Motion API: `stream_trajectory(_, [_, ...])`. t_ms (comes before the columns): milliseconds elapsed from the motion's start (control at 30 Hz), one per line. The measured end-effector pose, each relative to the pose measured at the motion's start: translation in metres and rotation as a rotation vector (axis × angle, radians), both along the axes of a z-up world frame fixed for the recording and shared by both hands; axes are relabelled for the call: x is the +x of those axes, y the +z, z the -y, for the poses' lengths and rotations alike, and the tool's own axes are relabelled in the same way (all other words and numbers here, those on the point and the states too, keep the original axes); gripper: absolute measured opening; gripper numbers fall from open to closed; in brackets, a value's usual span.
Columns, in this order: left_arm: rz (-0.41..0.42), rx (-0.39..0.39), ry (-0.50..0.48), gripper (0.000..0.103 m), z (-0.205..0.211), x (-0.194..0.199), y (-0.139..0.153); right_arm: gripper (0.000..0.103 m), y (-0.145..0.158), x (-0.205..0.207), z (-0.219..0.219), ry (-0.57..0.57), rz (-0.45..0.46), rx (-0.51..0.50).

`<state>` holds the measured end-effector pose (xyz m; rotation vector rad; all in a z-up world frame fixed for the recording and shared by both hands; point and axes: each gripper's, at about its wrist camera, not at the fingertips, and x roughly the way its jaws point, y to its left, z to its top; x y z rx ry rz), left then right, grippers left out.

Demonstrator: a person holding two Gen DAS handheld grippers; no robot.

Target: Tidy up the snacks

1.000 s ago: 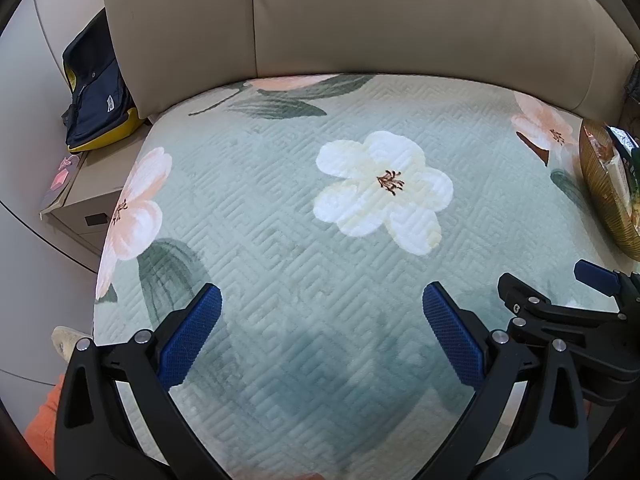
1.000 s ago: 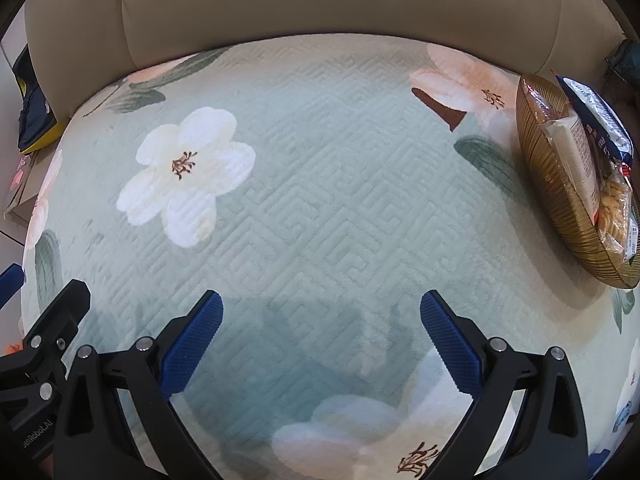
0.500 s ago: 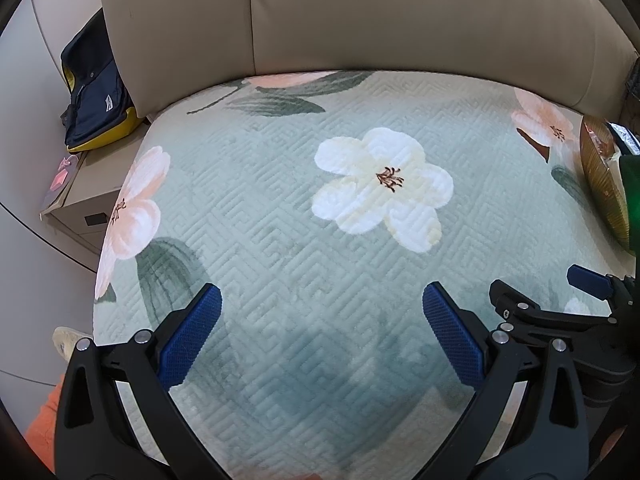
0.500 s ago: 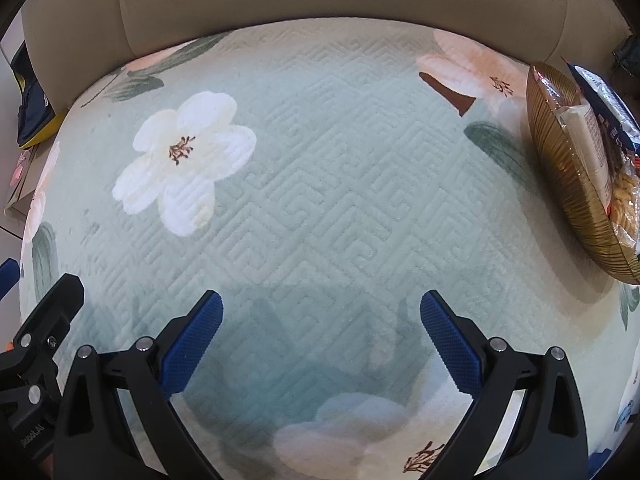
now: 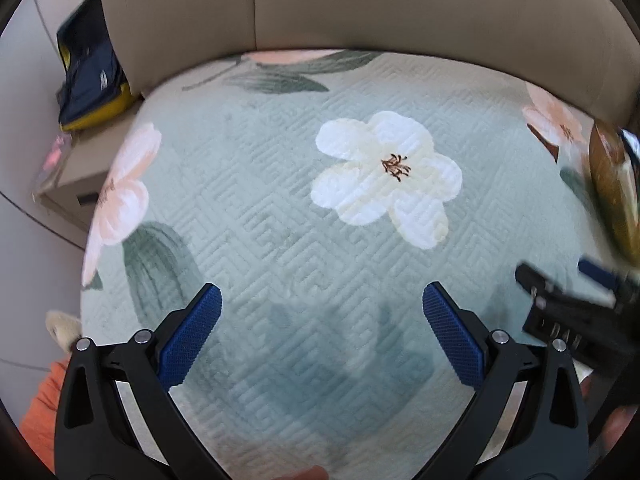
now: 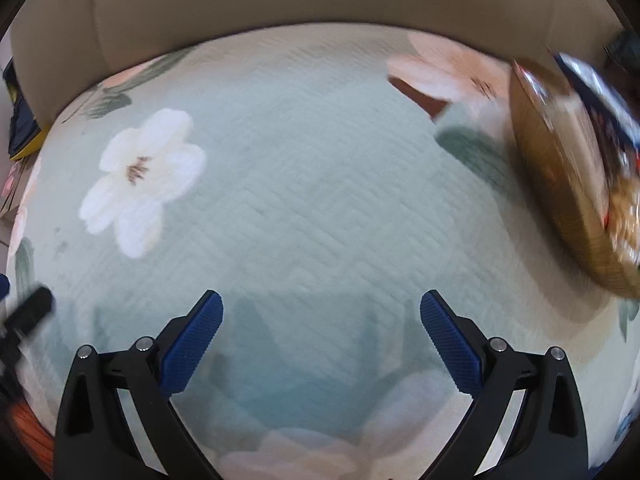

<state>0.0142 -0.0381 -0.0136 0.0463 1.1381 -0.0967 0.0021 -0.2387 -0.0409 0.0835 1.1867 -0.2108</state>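
I see my left gripper (image 5: 320, 320) and right gripper (image 6: 320, 324) both spread wide, holding nothing, over the floral cushion (image 6: 304, 184). The snack basket (image 6: 560, 200) sits blurred at frame right.

right tongs (image 6: 321, 332) — nearer the basket (image 6: 560, 200)

A ribbed golden-brown basket (image 6: 560, 200) sits at the right side of the sofa seat, on the pale green flowered cover, tipped so its curved outer wall faces the middle of the cushion. Snack packets are stacked inside it: a dark blue glossy packet (image 6: 592, 96) on top at the far end, and a clear bag of yellowish pieces (image 6: 624, 216) nearer, all smeared by blur.
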Motion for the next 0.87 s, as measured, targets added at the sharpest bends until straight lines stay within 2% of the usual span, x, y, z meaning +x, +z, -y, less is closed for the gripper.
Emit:
stream_trajectory(33, [0.006,-0.007,0.008,0.1,0.0,0.002,0.002,0.098,-0.005,-0.003,0.006,-0.01,-0.004,0.006])
stream_trajectory(100, [0.044,0.03,0.005,0.1,0.005,0.006,0.007,0.098,-0.012,-0.007,0.014,-0.03,-0.012,0.017])
stream_trajectory(167, [0.041,0.042,-0.008,0.1,0.011,0.01,0.006,0.098,-0.014,-0.009,0.02,-0.031,0.001,0.049])
stream_trajectory(367, [0.021,0.064,-0.018,0.1,0.013,0.01,-0.008,0.098,-0.017,-0.018,0.016,0.012,0.069,0.02])
stream_trajectory(467, [0.035,0.03,-0.032,0.1,0.012,0.008,-0.009,0.098,-0.017,-0.023,0.017,0.032,0.09,0.01])
stream_trajectory(567, [0.064,0.086,-0.065,0.1,0.02,0.005,-0.009,0.098,-0.018,-0.031,0.017,0.05,0.133,0.012])
stream_trajectory(633, [0.037,0.093,-0.083,0.1,0.025,0.006,-0.015,0.098,-0.018,-0.037,0.016,0.075,0.166,-0.001])
stream_trajectory(733, [-0.03,0.111,-0.047,0.1,0.02,0.017,-0.03,0.098,-0.019,-0.046,0.013,0.112,0.234,-0.017])
stream_trajectory(867, [-0.057,0.08,0.032,0.1,0.002,0.032,-0.045,0.098,-0.017,-0.049,0.015,0.13,0.238,-0.008])
